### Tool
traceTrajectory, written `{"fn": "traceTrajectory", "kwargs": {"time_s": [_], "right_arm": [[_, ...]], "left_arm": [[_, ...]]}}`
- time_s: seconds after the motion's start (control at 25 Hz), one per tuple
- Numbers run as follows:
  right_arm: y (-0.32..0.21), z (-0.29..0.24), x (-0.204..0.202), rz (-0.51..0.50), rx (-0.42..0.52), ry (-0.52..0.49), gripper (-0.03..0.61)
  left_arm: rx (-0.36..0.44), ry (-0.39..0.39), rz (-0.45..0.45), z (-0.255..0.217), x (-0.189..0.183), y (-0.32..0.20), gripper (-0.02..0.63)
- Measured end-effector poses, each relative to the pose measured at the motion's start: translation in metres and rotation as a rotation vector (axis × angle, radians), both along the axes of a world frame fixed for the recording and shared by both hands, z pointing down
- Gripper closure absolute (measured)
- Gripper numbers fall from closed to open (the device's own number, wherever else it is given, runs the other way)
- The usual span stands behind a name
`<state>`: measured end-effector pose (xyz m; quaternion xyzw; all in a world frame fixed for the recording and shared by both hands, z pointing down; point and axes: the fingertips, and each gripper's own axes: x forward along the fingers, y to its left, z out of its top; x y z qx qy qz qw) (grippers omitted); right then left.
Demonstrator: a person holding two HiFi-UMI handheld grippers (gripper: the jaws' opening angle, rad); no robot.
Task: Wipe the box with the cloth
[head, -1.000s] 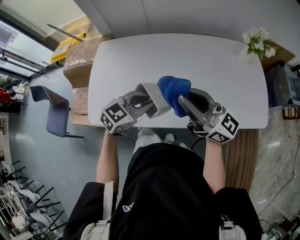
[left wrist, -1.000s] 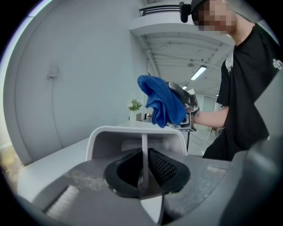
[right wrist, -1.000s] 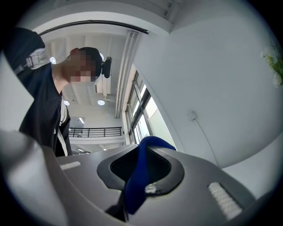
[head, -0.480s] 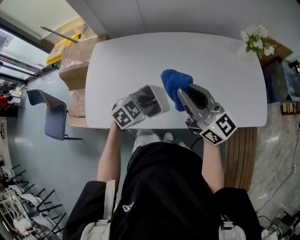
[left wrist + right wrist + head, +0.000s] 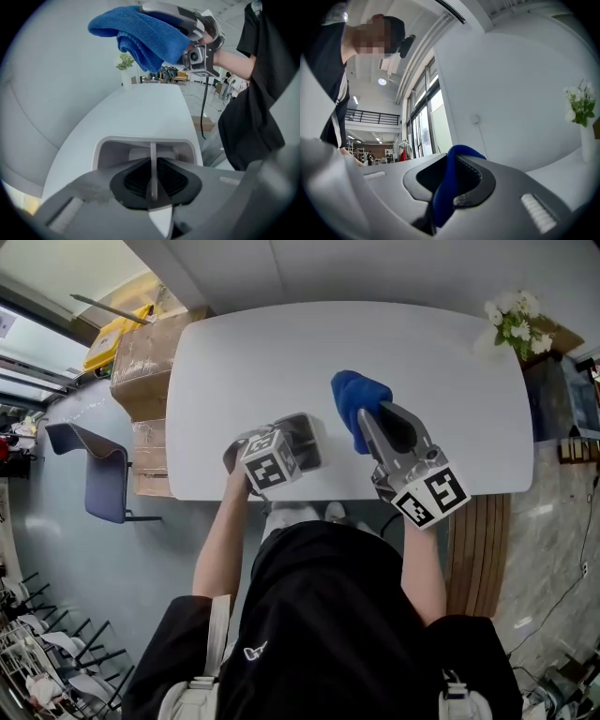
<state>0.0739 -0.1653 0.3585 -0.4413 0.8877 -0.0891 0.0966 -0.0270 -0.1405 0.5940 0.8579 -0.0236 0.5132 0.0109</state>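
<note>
Right gripper (image 5: 366, 425): clamped on blue cloth (image 5: 356, 395), just right of box (image 5: 310, 430), apart. Left gripper (image 5: 152, 174): pinching box wall, at table's (image 5: 431, 352) near edge. Probably needs short leftward sweep.

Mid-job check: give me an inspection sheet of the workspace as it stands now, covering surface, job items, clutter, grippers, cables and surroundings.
Surface: white table, no spills seen.
Job's things: box near the table's near edge; blue cloth bunched and held up, apart from the box.
Clutter: vase of flowers at the far right corner.
Grippers: left gripper shut on a wall of the box; right gripper shut on the blue cloth.
Cables: a dark cable hangs below the right gripper, off the table's near side.
Surroundings: cardboard boxes and a chair on the floor to the left.
</note>
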Motion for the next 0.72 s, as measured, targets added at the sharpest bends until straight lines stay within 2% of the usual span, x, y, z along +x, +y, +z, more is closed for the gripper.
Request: {"fn": "traceTrajectory", "kwargs": {"time_s": [0.36, 0.72], "right_arm": [[-0.017, 0.006, -0.003, 0.05, -0.031, 0.024, 0.528], [-0.022, 0.011, 0.0, 0.078, -0.041, 0.028, 0.528]], "left_arm": [[0.015, -0.127, 0.097, 0.028, -0.006, -0.004, 0.565], [0.016, -0.179, 0.137, 0.039, 0.005, -0.007, 0.563]]}}
